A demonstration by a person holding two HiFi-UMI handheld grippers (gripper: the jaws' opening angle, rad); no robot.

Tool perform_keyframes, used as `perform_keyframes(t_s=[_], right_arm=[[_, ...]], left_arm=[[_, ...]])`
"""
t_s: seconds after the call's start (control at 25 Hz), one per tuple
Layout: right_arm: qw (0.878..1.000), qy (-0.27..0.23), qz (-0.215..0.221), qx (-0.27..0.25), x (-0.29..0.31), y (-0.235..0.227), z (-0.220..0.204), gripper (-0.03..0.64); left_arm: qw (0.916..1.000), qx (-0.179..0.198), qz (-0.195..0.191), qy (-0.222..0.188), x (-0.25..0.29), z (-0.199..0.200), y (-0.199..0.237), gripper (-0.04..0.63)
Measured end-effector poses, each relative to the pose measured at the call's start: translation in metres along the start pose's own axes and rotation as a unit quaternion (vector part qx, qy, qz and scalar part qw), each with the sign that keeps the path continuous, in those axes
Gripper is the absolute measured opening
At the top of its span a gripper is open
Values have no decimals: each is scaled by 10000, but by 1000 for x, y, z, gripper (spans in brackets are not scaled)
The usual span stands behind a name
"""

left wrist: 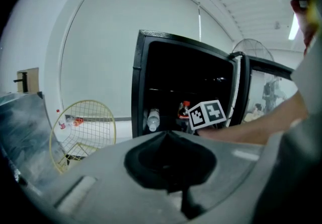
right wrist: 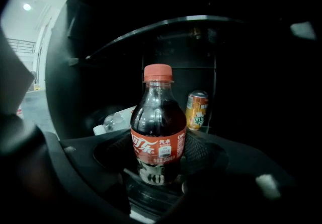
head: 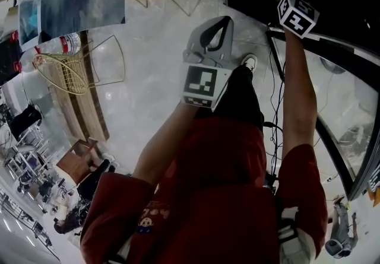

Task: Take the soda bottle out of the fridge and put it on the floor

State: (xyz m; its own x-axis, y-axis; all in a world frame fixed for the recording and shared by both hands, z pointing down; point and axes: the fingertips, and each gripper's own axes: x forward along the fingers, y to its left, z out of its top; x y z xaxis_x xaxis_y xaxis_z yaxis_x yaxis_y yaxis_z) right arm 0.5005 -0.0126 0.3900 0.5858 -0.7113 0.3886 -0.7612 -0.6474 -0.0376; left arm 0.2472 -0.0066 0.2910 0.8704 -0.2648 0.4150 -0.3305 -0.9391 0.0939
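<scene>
Soda bottle (right wrist: 157, 117) is stood upright inside the fridge (left wrist: 186, 82), pinched low by the wide-spread right tool (right wrist: 158, 143), so a straight pull-out is probably needed; the shut, empty left tool (left wrist: 166, 135) is parked farther off.

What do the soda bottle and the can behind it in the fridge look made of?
The soda bottle: clear glossy plastic, by the see-through wall over dark liquid and highlights; its red cap looks matte plastic. The can: probably thin metal with printed orange coat, by its rimmed top.
</scene>
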Motion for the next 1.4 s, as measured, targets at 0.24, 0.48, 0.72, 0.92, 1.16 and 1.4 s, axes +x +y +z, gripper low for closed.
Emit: perform_keyframes(t_s=[0.24, 0.48, 0.72, 0.92, 1.16, 1.4], right_arm=[[9998, 152, 96, -85, -36, 11, -17, 301], [9993, 239, 282, -57, -68, 21, -13, 301], [9983, 255, 489, 170, -113, 34, 5, 301], [9967, 239, 771, 18, -162, 51, 32, 301], [9944, 208, 1034, -61, -212, 52, 56, 301], [9910, 82, 1337, 20, -256, 53, 82, 301]], left_arm=[[10000, 3, -30, -74, -9, 10, -1, 0], [9999, 26, -14, -166, -15, 26, 1, 0], [9996, 98, -90, -251, -21, 42, -1, 0], [9990, 176, 6, -409, -41, 66, 6, 0], [9972, 553, 54, -492, -51, 81, 13, 0], [9962, 521, 173, -681, -64, 93, 15, 0]])
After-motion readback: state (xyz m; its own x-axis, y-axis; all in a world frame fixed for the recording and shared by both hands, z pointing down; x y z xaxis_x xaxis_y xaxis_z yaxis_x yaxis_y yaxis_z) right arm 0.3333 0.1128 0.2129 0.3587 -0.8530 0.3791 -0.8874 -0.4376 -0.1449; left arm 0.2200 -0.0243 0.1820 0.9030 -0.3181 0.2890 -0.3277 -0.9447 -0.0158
